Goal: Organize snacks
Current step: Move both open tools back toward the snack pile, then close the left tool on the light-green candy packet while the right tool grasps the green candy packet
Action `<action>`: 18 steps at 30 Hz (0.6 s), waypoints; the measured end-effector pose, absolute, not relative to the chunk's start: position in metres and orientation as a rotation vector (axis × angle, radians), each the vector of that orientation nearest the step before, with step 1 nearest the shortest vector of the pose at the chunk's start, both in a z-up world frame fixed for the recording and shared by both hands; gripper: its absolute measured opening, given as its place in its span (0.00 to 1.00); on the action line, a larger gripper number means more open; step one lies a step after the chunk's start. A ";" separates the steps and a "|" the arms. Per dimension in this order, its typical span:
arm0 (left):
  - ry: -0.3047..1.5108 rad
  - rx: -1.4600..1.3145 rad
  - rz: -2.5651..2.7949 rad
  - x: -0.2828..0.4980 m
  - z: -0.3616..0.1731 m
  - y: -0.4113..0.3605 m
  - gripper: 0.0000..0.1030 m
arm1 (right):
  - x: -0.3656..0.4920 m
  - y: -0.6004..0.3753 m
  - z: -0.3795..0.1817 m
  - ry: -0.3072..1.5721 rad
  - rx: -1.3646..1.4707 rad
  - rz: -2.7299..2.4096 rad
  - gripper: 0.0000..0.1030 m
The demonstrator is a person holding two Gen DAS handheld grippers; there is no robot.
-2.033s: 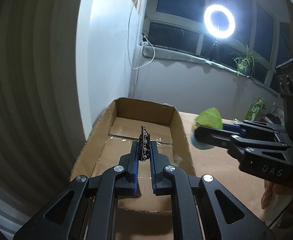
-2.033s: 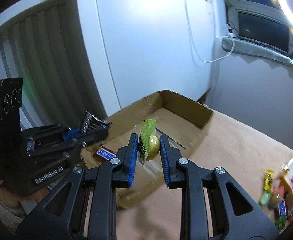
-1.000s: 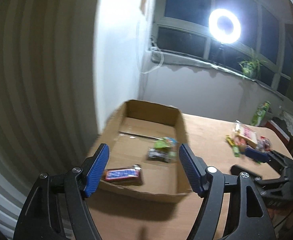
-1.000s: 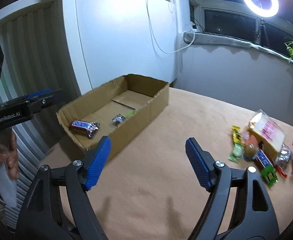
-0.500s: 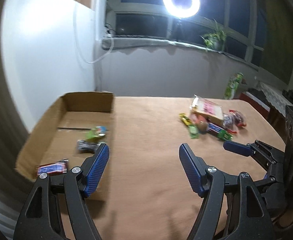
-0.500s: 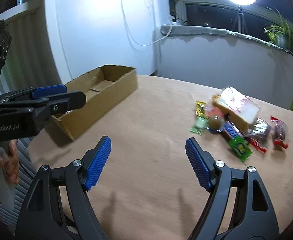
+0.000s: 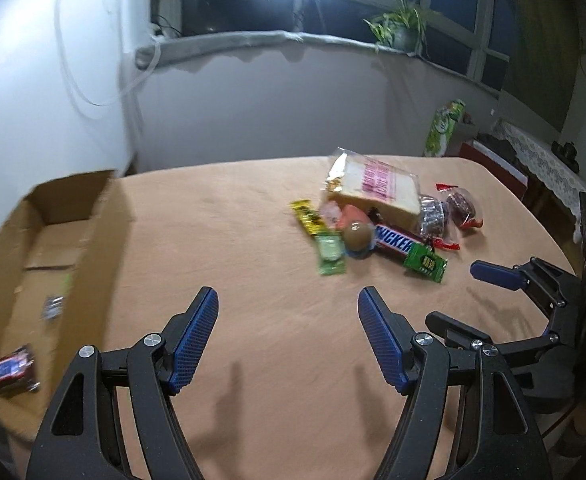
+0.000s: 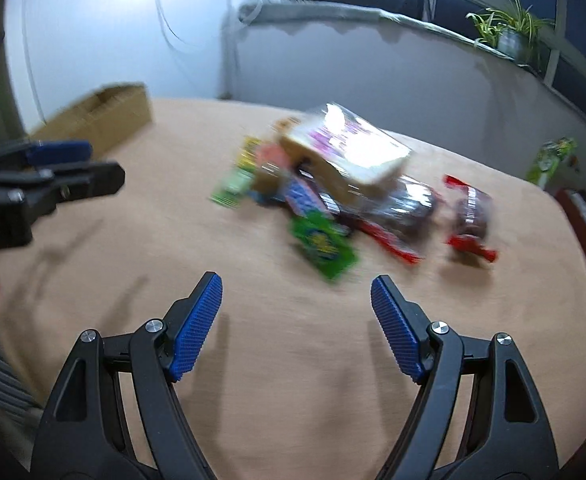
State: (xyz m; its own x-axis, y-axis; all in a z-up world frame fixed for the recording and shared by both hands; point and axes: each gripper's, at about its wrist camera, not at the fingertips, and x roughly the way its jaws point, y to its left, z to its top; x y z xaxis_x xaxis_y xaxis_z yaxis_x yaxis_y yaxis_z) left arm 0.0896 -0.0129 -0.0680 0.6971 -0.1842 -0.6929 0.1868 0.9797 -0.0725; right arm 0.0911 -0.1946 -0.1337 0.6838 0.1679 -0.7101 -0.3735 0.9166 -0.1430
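Note:
A pile of snacks lies on the tan table: a bread pack (image 7: 377,190), a Snickers bar (image 7: 395,240), a green packet (image 7: 425,263), a yellow bar (image 7: 308,218), a round jelly cup (image 7: 357,236) and red-wrapped sweets (image 7: 461,206). The open cardboard box (image 7: 97,220) at the left holds a blue Snickers bar (image 7: 11,368) and a small dark packet (image 7: 53,306). My left gripper (image 7: 289,332) is open and empty, above the table short of the pile. My right gripper (image 8: 296,326) is open and empty, near the green packet (image 8: 323,242); it also shows in the left wrist view (image 7: 505,280).
A green bag (image 7: 445,126) stands at the table's far right edge. A white wall and cable are behind the box. A windowsill with a plant (image 7: 399,28) and a ring light are at the back. The right wrist view is blurred.
Both grippers let go of their snacks into the box, opened, and swung right from the box toward the snack pile, which is now closer in both views.

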 end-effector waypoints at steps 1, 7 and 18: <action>0.780 0.006 -0.219 0.097 -0.071 -0.018 0.70 | 0.096 -0.199 -0.134 0.763 -0.288 0.299 0.77; 0.855 0.032 -0.236 0.135 -0.098 -0.040 0.70 | 0.120 -0.208 -0.134 0.786 -0.278 0.316 0.77; 0.904 0.026 -0.237 0.153 -0.113 -0.048 0.61 | 0.137 -0.202 -0.143 0.839 -0.277 0.362 0.56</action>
State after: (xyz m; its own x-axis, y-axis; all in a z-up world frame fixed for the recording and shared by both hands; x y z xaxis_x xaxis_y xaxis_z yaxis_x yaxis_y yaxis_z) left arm 0.1533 -0.0476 -0.1127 0.5944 -0.1932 -0.7806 0.2151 0.9735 -0.0771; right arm 0.1369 -0.2020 -0.1427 0.6133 0.2016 -0.7636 -0.4166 0.9040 -0.0959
